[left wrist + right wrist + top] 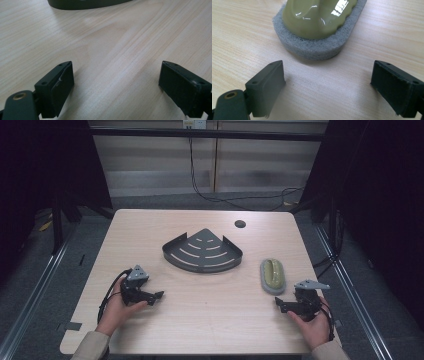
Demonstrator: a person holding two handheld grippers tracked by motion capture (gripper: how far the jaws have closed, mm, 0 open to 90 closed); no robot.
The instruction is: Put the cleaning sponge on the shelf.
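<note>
R gripper (327,82) jaws wide, empty, near sponge (319,27).

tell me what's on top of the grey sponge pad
A glossy yellow-green plastic handle sits on top of the grey sponge pad, covering most of its upper face and leaving a grey rim. The surface under the handle is hidden. Nothing else rests on it.
</note>
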